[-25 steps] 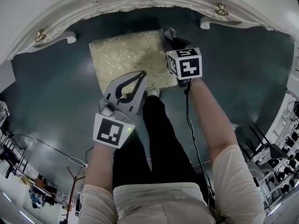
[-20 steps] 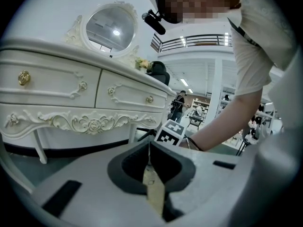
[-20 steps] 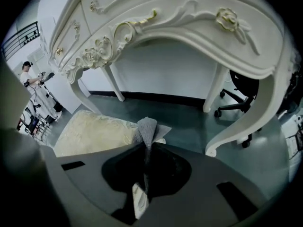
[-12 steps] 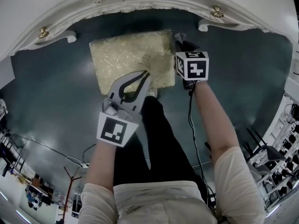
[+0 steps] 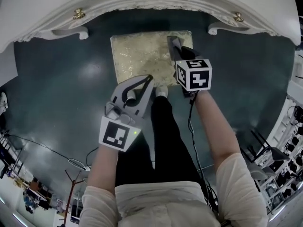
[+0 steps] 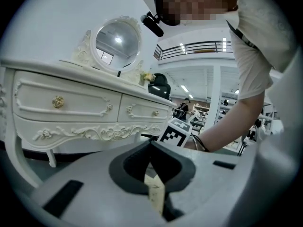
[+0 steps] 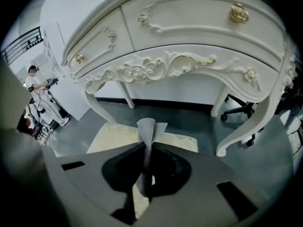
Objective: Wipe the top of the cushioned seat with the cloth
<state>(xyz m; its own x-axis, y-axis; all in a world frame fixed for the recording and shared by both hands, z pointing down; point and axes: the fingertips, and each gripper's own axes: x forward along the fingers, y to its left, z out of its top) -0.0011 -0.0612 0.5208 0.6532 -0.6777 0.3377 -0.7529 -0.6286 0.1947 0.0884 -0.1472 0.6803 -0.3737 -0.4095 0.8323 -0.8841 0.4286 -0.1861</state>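
Note:
The cushioned seat is a cream and gold square pad on the floor in front of the dresser. My right gripper hangs over its right part, shut on a grey cloth that sticks out past the jaw tips. In the right gripper view the cloth stands pinched between the jaws, with the seat just beyond. My left gripper hovers at the seat's near edge, shut with nothing in it. In the left gripper view its tips meet, and a strip of the seat shows below them.
A white carved dresser with gold knobs curves round the far side, its legs standing by the seat. The floor is dark teal. The person's black trouser legs reach the seat's near edge. An office chair stands behind the dresser.
My right gripper swung off the seat's right edge with the cloth and has come back over its right part. The left gripper has stayed by the near edge.

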